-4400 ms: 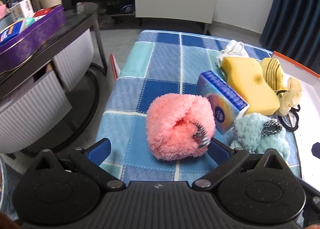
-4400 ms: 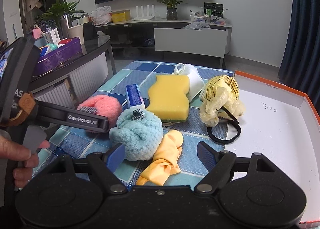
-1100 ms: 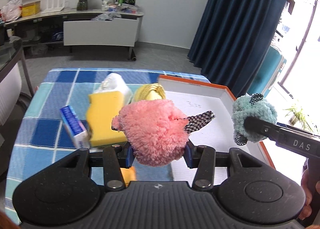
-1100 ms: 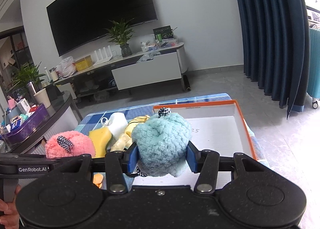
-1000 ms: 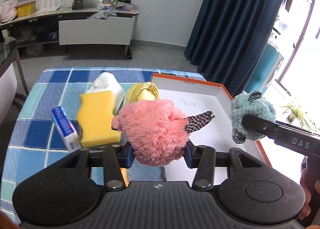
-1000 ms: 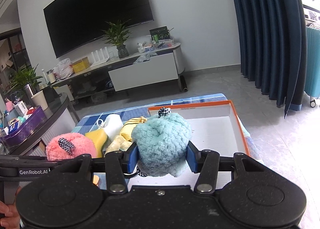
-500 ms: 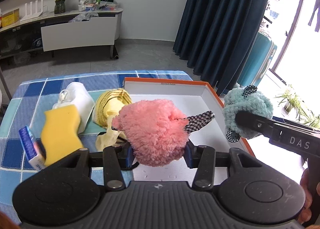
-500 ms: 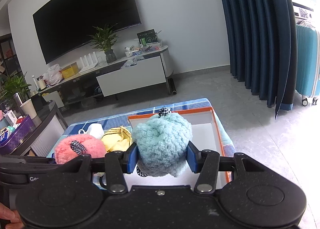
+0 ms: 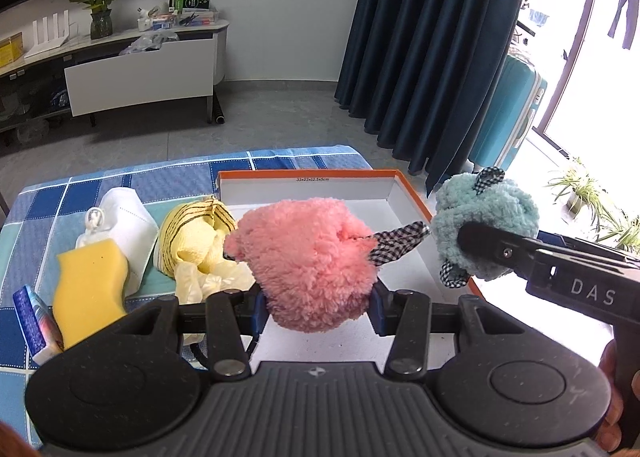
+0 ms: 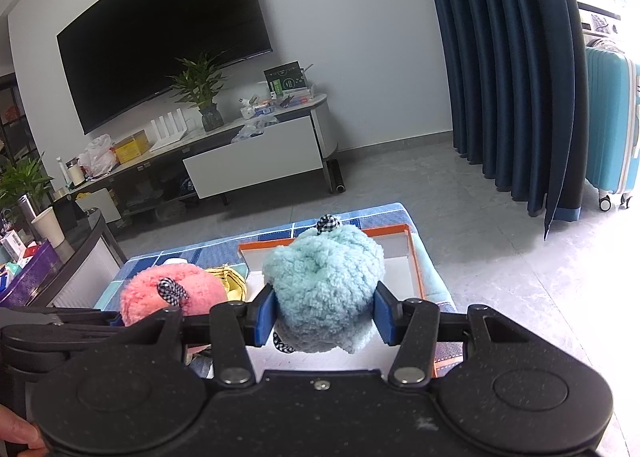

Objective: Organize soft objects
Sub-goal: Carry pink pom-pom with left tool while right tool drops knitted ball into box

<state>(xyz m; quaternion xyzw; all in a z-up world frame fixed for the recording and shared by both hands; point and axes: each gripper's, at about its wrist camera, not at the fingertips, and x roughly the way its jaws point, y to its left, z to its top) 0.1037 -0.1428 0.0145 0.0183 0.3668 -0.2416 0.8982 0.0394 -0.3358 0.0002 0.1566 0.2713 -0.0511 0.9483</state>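
Jaws pinch pink plush (image 9: 306, 263).

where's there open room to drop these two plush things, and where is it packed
The white floor of the orange-rimmed box shows bare beyond the pink plush. Left of the box is crowded: yellow cloth, white mask, yellow sponge, blue pack.
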